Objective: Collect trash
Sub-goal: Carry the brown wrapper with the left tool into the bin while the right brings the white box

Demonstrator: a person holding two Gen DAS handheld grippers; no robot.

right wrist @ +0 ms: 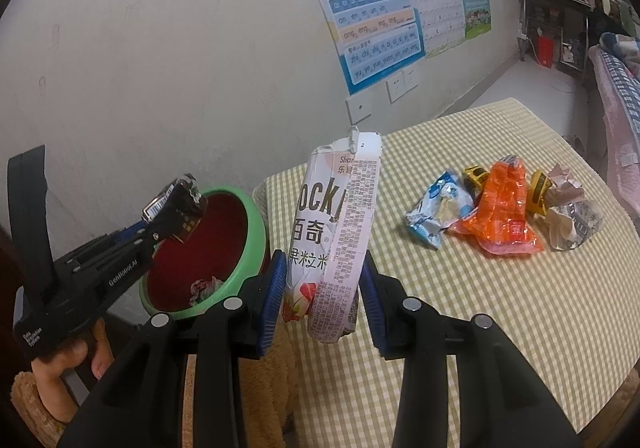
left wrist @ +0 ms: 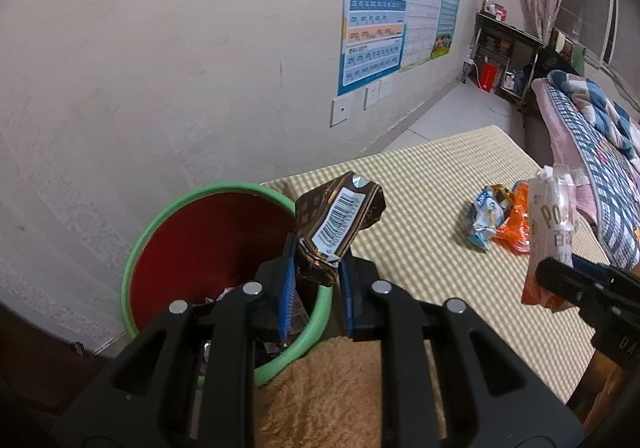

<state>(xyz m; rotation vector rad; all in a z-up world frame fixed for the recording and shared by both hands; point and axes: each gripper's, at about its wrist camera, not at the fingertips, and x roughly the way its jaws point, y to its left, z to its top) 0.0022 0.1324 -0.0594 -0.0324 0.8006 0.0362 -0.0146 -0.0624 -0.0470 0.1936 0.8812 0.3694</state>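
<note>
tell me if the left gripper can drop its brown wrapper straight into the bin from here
Probably yes: the left gripper holds the brown wrapper above the open bin, with nothing between them.

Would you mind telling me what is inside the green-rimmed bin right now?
Crumpled wrappers lie at the bottom of the bin. In the left wrist view the left gripper and its brown wrapper cover most of the bottom.

bin (left wrist: 144, 248) green rim, red inside | tablecloth (left wrist: 440, 176) yellow-white check | wrapper (left wrist: 340, 224) brown
</note>
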